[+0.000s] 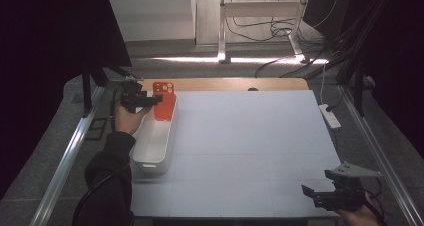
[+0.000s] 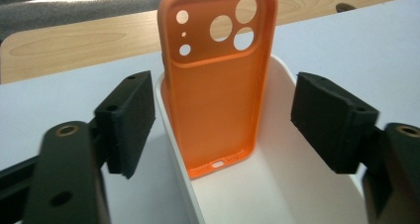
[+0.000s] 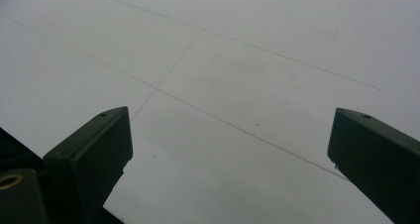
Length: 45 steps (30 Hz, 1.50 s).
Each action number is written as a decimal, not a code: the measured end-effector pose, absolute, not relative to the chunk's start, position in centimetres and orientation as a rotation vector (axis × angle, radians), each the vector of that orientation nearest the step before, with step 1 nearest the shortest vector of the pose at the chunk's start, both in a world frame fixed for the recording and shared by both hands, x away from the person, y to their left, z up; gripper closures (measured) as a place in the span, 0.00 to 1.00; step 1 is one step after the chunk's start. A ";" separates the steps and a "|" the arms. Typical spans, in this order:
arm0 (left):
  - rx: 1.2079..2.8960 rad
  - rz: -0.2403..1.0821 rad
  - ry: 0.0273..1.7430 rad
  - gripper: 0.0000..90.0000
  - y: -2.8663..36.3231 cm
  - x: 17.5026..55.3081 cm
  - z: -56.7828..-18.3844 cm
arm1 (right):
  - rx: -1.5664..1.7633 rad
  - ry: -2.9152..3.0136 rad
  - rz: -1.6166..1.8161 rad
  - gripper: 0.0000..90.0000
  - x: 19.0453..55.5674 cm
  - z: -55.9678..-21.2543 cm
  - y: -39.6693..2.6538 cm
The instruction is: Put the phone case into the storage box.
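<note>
An orange phone case (image 1: 165, 102) (image 2: 213, 95) stands on end in the far end of a long white bin (image 1: 155, 148) (image 2: 277, 194), leaning against the bin's wall with its camera cut-outs at the top. My left gripper (image 1: 152, 101) (image 2: 228, 120) is held over the bin's far end. It is open, with one jaw on either side of the case and a gap to each. My right gripper (image 1: 312, 193) (image 3: 230, 149) is open above the bare white mat (image 1: 250, 146) (image 3: 237, 85) near the front right corner, with nothing between its jaws.
The bin lies lengthwise along the mat's left edge. A strip of wooden tabletop (image 1: 225, 83) (image 2: 74, 40) shows behind the mat. A white power strip (image 1: 330, 116) lies off the mat's right edge. Metal rails (image 1: 65, 156) run along both sides, with cables on the floor beyond.
</note>
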<state>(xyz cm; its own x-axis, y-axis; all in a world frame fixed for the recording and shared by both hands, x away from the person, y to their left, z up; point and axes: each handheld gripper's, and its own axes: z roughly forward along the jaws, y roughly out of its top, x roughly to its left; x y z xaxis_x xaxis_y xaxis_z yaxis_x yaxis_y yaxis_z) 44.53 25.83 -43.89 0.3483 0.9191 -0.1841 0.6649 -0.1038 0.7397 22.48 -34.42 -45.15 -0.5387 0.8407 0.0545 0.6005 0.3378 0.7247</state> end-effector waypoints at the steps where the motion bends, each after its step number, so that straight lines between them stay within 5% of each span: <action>1: 1.840 0.411 1.387 0.25 25.9 44.5 -43.9 | 1.281 2.277 1.020 0.04 22.5 -45.1 -34.4; 22: 1.845 0.320 1.350 0.06 25.7 42.4 -44.1 | 1.280 2.283 1.014 0.04 22.5 -45.2 -34.4; 45: 1.909 0.331 1.209 0.01 23.6 39.4 -43.1 | 1.282 2.286 1.010 0.04 22.5 -45.2 -34.3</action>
